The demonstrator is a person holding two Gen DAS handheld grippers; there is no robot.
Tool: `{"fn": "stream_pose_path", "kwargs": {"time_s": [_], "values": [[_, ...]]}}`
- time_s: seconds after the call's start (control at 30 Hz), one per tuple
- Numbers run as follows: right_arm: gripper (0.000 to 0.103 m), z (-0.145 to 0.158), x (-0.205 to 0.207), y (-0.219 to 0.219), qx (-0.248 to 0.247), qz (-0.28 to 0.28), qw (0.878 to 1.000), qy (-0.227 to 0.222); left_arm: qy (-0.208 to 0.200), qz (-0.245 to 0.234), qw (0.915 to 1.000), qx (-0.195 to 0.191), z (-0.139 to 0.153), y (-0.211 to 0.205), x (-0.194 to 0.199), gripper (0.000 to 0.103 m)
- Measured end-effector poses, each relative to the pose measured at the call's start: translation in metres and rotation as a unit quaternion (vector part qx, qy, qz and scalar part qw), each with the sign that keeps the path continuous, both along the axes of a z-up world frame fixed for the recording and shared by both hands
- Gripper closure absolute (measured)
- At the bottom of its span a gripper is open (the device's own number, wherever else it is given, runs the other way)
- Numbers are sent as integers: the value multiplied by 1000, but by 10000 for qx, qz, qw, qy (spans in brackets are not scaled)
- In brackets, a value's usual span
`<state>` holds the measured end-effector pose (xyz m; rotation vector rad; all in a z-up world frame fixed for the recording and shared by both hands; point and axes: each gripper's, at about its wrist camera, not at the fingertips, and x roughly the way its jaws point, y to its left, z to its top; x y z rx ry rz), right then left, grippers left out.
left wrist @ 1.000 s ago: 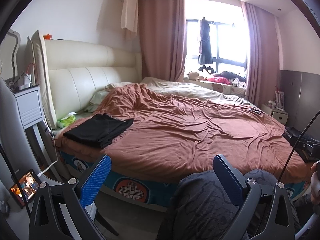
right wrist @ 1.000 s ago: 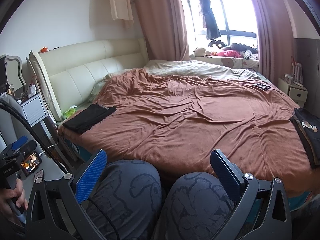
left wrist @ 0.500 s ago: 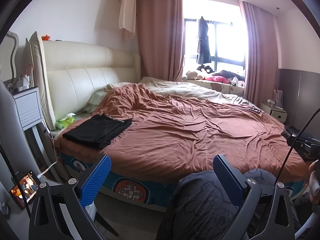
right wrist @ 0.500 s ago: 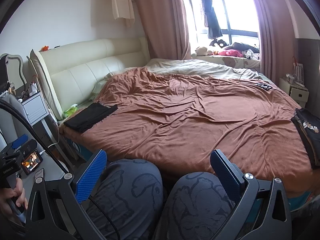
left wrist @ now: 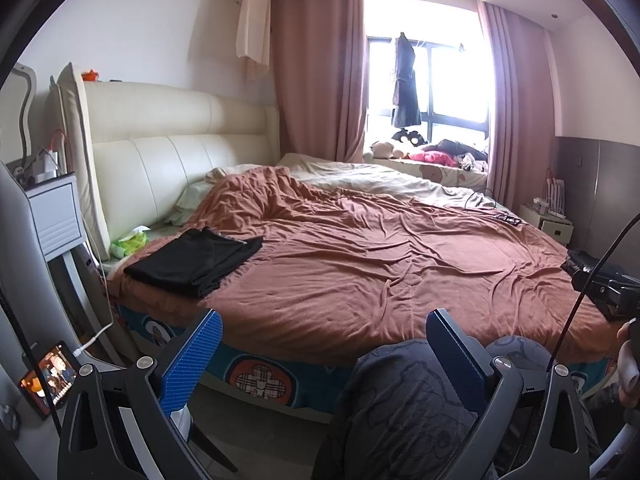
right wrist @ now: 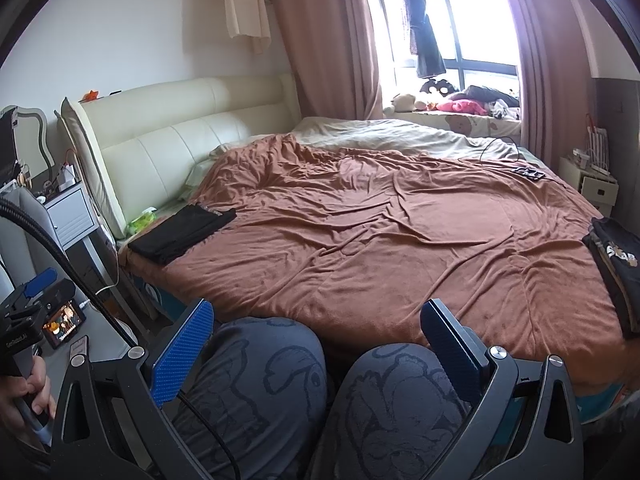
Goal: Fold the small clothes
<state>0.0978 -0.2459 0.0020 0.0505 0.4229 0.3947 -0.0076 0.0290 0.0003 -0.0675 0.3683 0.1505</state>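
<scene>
Both grippers hang low in front of the bed, and nothing is in either one. The left gripper [left wrist: 320, 354] has its jaws spread wide, blue pads apart, with a knee in grey patterned trousers [left wrist: 404, 408] showing between and below them. The right gripper [right wrist: 316, 344] is the same story: jaws wide open, empty, poised above both knees [right wrist: 260, 372] of the seated person.

Ahead lies the bed [right wrist: 400, 240], covered by a rumpled rust-brown blanket, a paler sheet [right wrist: 400, 132] showing at the far side by the window. On the near left corner of the blanket, close to the cream padded headboard [left wrist: 168, 152], sits a folded black garment [left wrist: 196, 260], flat and tidy; the right wrist view picks it up too [right wrist: 180, 234]. Well apart from it, at the right edge of the bed, there is a pile of dark clothes [right wrist: 616, 264], the top piece carrying light lettering. Neither gripper touches any cloth.

A green packet [left wrist: 130, 242] lies between the black garment and the headboard. On the left, a small phone screen [left wrist: 50, 378] glows, plugged into a white cable. A hand [right wrist: 28, 392] at the left edge of the right wrist view grips the handle of the other device.
</scene>
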Motion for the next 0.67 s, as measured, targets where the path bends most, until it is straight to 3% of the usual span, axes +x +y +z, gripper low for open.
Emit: {"fn": "stream_pose_path", "kwargs": {"time_s": [0.67], "values": [[0, -2, 1, -4, 7, -30, 10000, 43, 30, 15, 10000, -13, -2, 6, 1, 1]]}}
